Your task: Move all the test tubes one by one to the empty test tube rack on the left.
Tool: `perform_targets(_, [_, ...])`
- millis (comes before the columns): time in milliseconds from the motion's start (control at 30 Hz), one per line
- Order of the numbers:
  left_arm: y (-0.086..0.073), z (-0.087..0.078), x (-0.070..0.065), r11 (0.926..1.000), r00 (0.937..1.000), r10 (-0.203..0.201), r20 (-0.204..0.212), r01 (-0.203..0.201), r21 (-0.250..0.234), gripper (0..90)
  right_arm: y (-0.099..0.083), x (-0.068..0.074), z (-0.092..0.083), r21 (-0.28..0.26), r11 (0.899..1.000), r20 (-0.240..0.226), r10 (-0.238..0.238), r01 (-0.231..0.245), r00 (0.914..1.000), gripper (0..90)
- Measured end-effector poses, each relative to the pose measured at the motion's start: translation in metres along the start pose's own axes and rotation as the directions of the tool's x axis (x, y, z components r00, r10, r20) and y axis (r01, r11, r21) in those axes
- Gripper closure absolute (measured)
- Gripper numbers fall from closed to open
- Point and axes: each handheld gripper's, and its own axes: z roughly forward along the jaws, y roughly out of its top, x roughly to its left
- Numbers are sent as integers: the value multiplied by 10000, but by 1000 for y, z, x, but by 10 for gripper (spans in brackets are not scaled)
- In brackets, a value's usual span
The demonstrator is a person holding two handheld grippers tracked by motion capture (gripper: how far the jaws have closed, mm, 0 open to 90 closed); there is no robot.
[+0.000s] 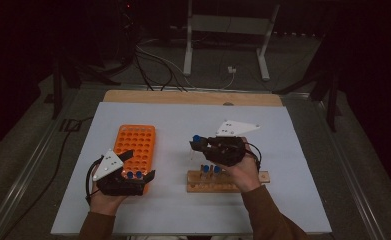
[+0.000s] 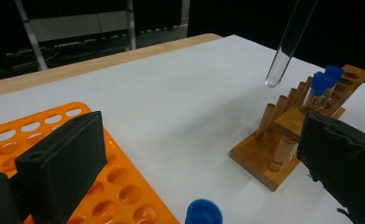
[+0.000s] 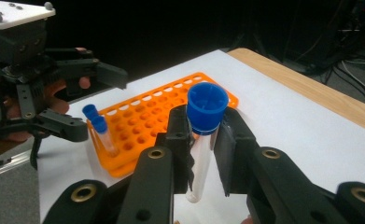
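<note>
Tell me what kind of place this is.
Probably a lab-style test bench: an orange tube rack, a wooden tube rack and a blue-capped test tube sit over a white-covered table; dark floor with cables behind.

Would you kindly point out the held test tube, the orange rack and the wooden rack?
held test tube point(image 3: 207, 108), right gripper view, on its blue cap.
orange rack point(image 1: 138, 140), high view, on its holed top.
wooden rack point(image 2: 264, 161), left gripper view, on its base's near end.
</note>
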Motion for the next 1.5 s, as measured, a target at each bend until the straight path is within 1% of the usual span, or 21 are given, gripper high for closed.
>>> perform_targets(267, [7, 4, -7, 9998, 9997, 185, 132, -185, -62, 22, 6, 16, 18, 88, 9998, -444, -196, 200, 9988, 773])
perform_targets(333, [9, 5, -9, 9996, 9994, 258, 241, -256, -78, 24, 8, 20, 23, 123, 9995, -543, -271, 278, 9982, 773])
perform_targets(467, [13, 11, -12, 9994, 9988, 358, 340, -358, -16, 50, 11, 30, 33, 188, 9988, -778, -446, 462, 9960, 773])
perform_targets(567, [14, 14, -16, 9992, 9986, 399, 346, -400, 27, 90, 13, 36, 39, 191, 9985, -951, -501, 522, 9942, 773])
perform_targets(633, [14, 15, -16, 9991, 9981, 430, 448, -431, 4, 165, 13, 39, 42, 227, 9981, -1051, -551, 578, 9929, 773])
perform_targets(667, [14, 15, -17, 9990, 9977, 451, 498, -452, 14, 181, 14, 41, 44, 230, 9979, -1109, -574, 603, 9922, 773])
perform_targets(800, [14, 13, -17, 9982, 9948, 571, 838, -556, -208, 361, 14, 47, 49, 323, 9971, -1256, -639, 685, 9900, 773])
perform_targets(900, [15, 12, -18, 9974, 9918, 701, 1068, -677, -260, 489, 14, 50, 52, 357, 9967, -1352, -678, 732, 9885, 773])
perform_targets(967, [15, 12, -19, 9959, 9896, 895, 1126, -879, -195, 547, 14, 52, 54, 388, 9966, -1424, -669, 731, 9875, 773])
perform_targets(1033, [15, 12, -21, 9949, 9874, 1010, 1222, -998, -157, 614, 14, 54, 56, 403, 9961, -1502, -721, 790, 9860, 773])
perform_targets(1167, [15, 12, -22, 9935, 9849, 1137, 1307, -1127, -148, 736, 15, 58, 60, 439, 9953, -1608, -783, 864, 9839, 773])
perform_targets(1200, [15, 11, -22, 9931, 9844, 1172, 1310, -1161, -157, 764, 15, 58, 60, 432, 9952, -1627, -793, 874, 9835, 773])
perform_targets(1333, [14, 12, -22, 9922, 9834, 1242, 1324, -1235, -137, 772, 14, 58, 61, 450, 9951, -1664, -794, 880, 9828, 765])
perform_targets(1367, [14, 12, -23, 9921, 9834, 1256, 1309, -1250, -123, 773, 14, 58, 60, 434, 9951, -1706, -799, 885, 9821, 725])
perform_targets(1400, [14, 12, -22, 9922, 9836, 1246, 1303, -1240, -121, 773, 14, 57, 60, 435, 9958, -1836, -710, 803, 9804, 644])
perform_targets(1500, [14, 11, -21, 9926, 9851, 1213, 1219, -1207, -122, 773, 13, 56, 59, 347, 9972, -1754, -591, 661, 9827, 455])
